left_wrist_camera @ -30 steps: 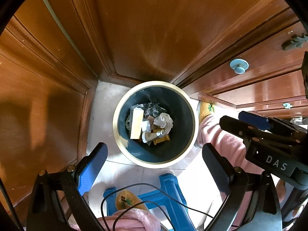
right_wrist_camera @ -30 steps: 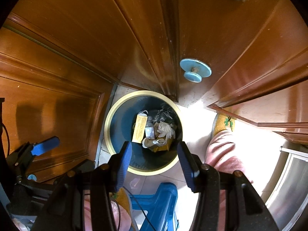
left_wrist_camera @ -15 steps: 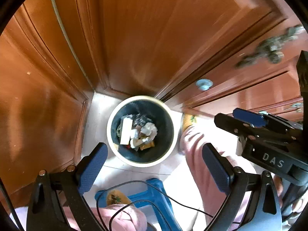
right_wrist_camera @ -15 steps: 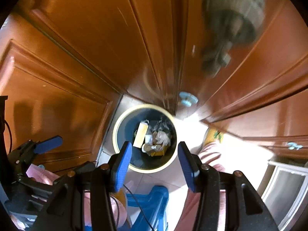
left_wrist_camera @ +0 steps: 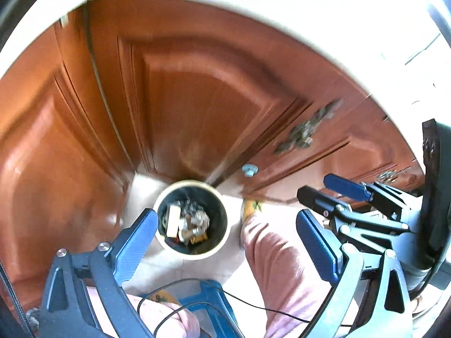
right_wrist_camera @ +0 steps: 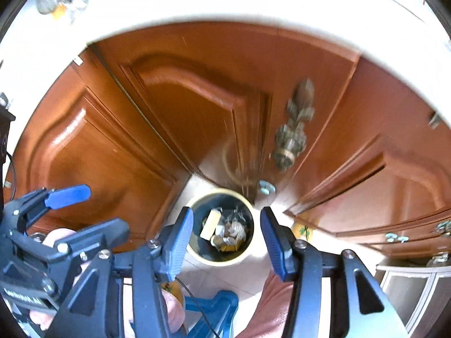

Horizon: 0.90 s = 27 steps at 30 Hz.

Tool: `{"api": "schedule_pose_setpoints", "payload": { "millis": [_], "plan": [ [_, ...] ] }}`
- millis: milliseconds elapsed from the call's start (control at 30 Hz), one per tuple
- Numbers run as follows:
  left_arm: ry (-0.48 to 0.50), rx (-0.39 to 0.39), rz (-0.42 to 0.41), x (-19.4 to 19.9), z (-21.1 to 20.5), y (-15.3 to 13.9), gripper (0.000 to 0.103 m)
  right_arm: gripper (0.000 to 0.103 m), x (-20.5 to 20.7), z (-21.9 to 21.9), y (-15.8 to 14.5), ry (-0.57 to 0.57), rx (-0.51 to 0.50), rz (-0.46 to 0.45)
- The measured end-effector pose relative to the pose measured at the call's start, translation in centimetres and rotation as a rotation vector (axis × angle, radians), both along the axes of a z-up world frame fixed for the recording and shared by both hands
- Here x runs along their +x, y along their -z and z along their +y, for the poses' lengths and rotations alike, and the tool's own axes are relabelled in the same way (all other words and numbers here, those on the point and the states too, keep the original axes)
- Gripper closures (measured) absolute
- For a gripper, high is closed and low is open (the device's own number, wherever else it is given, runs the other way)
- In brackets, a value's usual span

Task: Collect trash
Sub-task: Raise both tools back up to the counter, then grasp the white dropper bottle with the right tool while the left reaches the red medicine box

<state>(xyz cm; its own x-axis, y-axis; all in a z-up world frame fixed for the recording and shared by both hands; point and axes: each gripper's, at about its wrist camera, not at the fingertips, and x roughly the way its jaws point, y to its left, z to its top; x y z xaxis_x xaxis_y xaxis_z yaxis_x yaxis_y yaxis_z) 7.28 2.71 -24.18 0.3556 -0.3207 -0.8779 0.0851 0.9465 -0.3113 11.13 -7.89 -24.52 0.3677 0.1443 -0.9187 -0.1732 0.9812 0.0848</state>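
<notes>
Round bin, dark inside with a cream rim (left_wrist_camera: pixel 191 257), stands on the pale tiled floor (left_wrist_camera: pixel 146 186) in the corner where the reddish wooden cabinet doors (left_wrist_camera: pixel 197 90) meet. Inside it: a loose heap of trash (left_wrist_camera: pixel 187 224), with a pale flat card or box piece, crumpled paper or tissue, dark wrappers, something yellow at the bottom. Detail is blurred.

Judgement on handling: contents look light, soft and crushable, nothing rigid or fragile that can be made out; single scraps would slip from a pinch. The bin itself looks stiff and thin-walled, probably light. Best hold seems to be the cream rim, one jaw inside and one outside, or a hand at either side.

Left gripper (left_wrist_camera: pixel 225 242) is well above the bin, jaws wide apart, nothing between them. Right gripper (right_wrist_camera: pixel 227 239) is likewise above the bin, jaws apart and empty, bin framed in the gap.

Just beside the bin: a pink-clad leg (left_wrist_camera: pixel 276 264) and a yellow patterned slipper (left_wrist_camera: pixel 251 207). Nearer the cameras than the bin, a blue plastic stool (left_wrist_camera: pixel 214 304) with a black cable (left_wrist_camera: pixel 180 307) over it. A small pale blue knob (left_wrist_camera: pixel 249 169) sits on the door behind the bin.
</notes>
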Motion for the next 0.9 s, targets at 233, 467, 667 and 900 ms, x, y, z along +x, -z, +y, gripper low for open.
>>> {"api": "schedule_pose_setpoints", "payload": {
  "millis": [233, 467, 667, 900],
  "plan": [
    [-0.004, 0.022, -0.150, -0.4, 0.6, -8.1, 0.006, 0.053, -0.5, -0.9, -6.1, 0.012, 0.060, -0.083],
    [-0.027, 0.080, -0.290, 1.1, 1.4, -15.4, 0.006, 0.053, 1.3, -1.3, -13.0, -0.023, 0.058, -0.204],
    [0.002, 0.141, -0.367, 3.9, 0.6, -19.4, 0.006, 0.053, 5.3, -2.5, -17.8, -0.022, 0.068, -0.271],
    [0.046, 0.190, -0.417, 8.9, -0.6, -22.9, 0.006, 0.053, 12.1, -4.1, -21.3, 0.031, 0.064, -0.307]
  ]
}}
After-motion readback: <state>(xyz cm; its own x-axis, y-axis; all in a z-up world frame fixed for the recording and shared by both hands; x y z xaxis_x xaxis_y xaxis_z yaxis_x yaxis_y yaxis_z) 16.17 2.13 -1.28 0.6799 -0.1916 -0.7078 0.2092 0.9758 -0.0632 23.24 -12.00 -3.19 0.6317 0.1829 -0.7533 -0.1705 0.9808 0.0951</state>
